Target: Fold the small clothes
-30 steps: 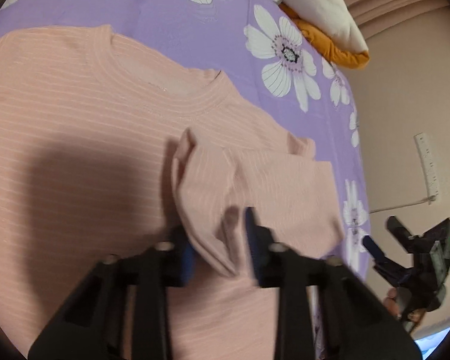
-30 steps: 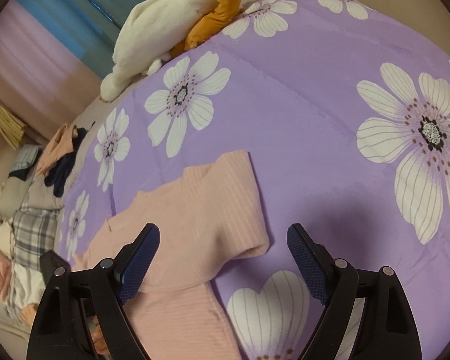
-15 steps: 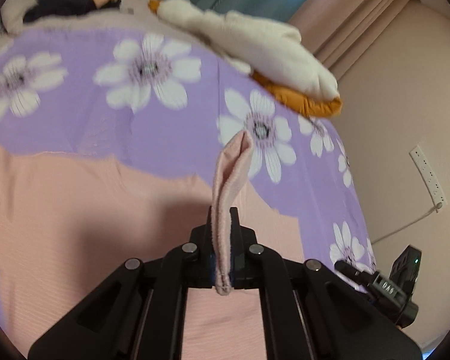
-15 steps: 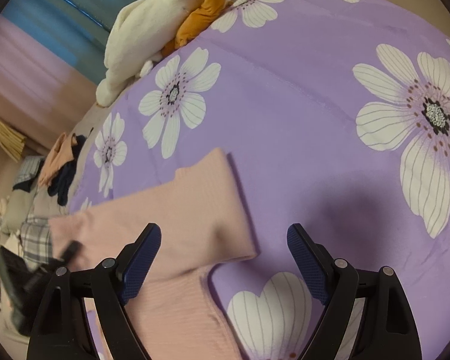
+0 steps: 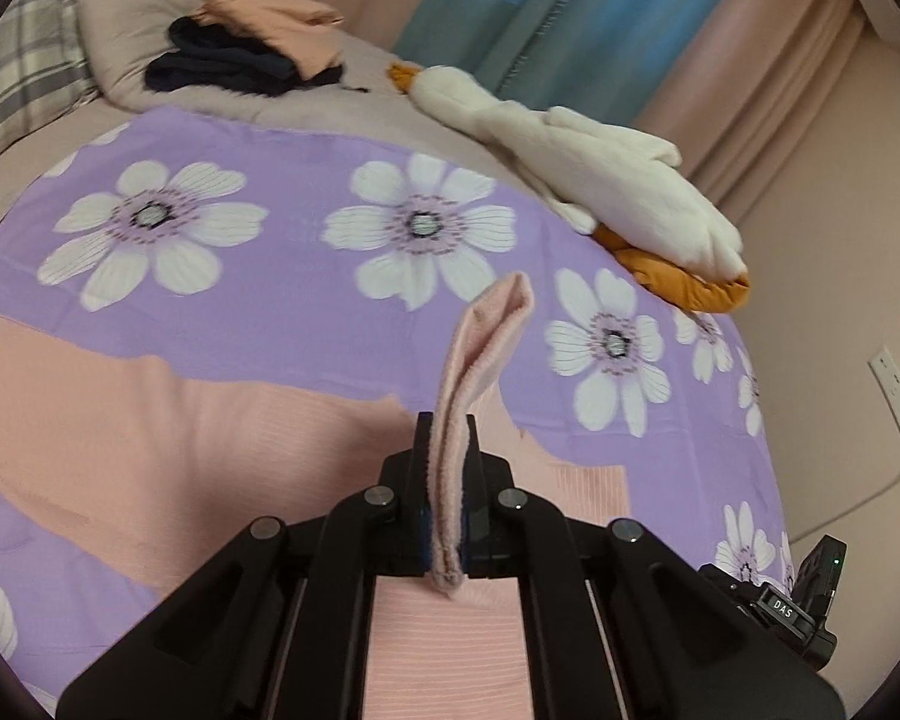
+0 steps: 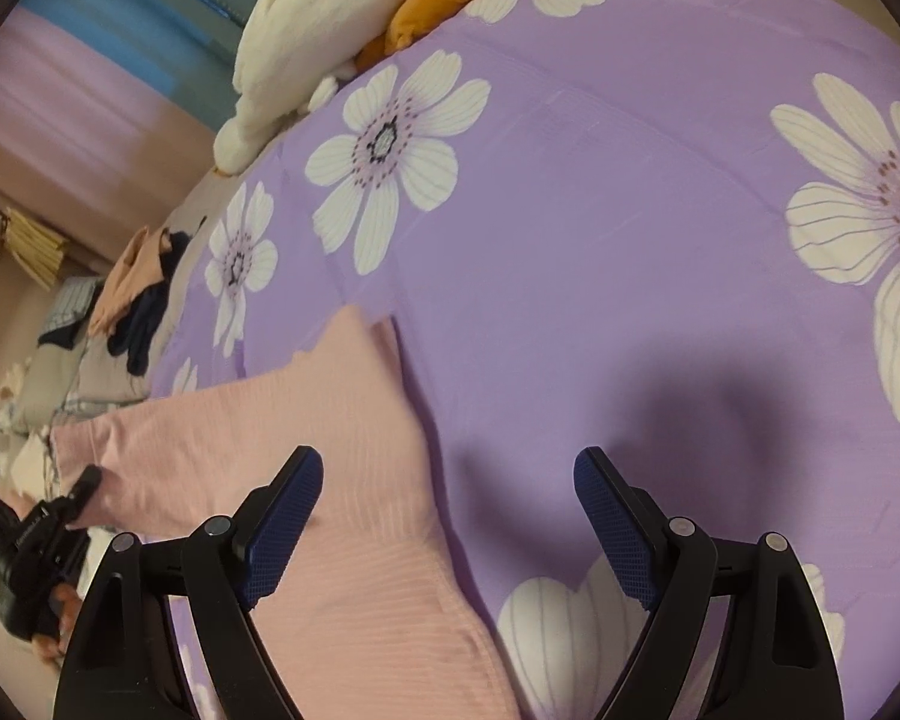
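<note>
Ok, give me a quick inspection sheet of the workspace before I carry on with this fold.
Surface: purple floral bedsheet, flat.
Job's things: pink ribbed top, one pinched fold raised off the sheet.
Clutter: white and orange plush toy; pile of dark and peach clothes; plaid pillow.
Grippers: left claw shut on the top; right claw open, empty, above the top's edge.
Cables: white cord from wall socket strip.
Surroundings: curtains, beige wall.

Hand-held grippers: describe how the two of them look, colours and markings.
Both are black angular linkages with silver pivot screws. The right hand-held gripper has dark blue textured pads. The left hand-held gripper shows blue only at its pads. A small white label reads "DAS".
</note>
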Action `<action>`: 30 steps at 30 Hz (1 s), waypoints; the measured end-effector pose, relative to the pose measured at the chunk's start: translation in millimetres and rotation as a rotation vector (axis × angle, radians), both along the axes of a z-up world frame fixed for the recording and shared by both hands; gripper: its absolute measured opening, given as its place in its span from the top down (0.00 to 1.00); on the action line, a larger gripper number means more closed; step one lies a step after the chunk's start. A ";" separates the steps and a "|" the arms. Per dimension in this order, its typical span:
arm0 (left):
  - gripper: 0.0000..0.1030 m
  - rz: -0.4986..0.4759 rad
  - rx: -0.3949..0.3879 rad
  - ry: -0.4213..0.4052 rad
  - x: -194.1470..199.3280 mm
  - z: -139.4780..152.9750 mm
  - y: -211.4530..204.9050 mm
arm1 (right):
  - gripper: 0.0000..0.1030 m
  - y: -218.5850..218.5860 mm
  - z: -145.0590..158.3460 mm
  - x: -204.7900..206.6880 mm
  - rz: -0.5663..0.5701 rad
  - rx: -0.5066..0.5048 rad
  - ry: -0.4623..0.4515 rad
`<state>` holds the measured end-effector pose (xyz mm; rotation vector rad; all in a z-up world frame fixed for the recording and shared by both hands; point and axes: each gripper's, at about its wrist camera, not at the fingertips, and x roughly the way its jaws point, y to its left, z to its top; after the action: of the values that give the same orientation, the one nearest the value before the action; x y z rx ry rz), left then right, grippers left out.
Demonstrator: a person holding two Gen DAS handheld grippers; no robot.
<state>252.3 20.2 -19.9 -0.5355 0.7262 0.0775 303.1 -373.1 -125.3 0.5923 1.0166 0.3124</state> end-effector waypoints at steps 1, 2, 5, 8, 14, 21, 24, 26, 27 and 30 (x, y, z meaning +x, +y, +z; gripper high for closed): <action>0.96 0.014 0.002 0.016 -0.7 -2.9 4.5 | 0.17 3.9 -1.1 -0.1 0.008 -0.002 0.002; 0.96 0.026 0.007 0.030 -2.4 -6.8 8.9 | 0.20 8.3 -2.9 1.4 0.020 -0.006 0.004; 0.96 0.031 0.005 0.053 -7.7 -16.8 18.2 | 0.25 22.4 -7.4 4.1 0.054 -0.023 0.010; 0.96 0.057 -0.007 0.072 -13.0 -26.1 28.7 | 0.35 36.5 -14.1 7.7 0.094 -0.034 0.021; 0.96 0.100 -0.011 0.084 -25.1 -30.3 49.4 | 0.35 50.6 -29.0 12.1 0.122 -0.047 0.069; 0.96 0.122 -0.038 0.158 -27.7 -62.6 73.0 | 0.42 59.6 -28.5 9.3 0.131 -0.098 0.046; 0.95 0.115 -0.032 0.193 -28.9 -77.4 78.5 | 0.43 62.7 -29.0 7.2 0.137 -0.116 0.040; 0.95 0.109 -0.026 0.207 -31.0 -85.5 79.9 | 0.48 66.8 -29.1 6.1 0.140 -0.146 0.036; 0.95 0.101 -0.026 0.216 -31.8 -90.5 81.1 | 0.49 70.1 -28.9 6.0 0.142 -0.162 0.031; 0.94 0.096 -0.020 0.257 -32.1 -104.6 86.3 | 0.52 76.7 -29.6 4.2 0.145 -0.201 0.021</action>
<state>220.2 106.5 -124.5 -0.5860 0.9525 0.2324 307.3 -296.4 -154.9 0.3420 1.0991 0.3277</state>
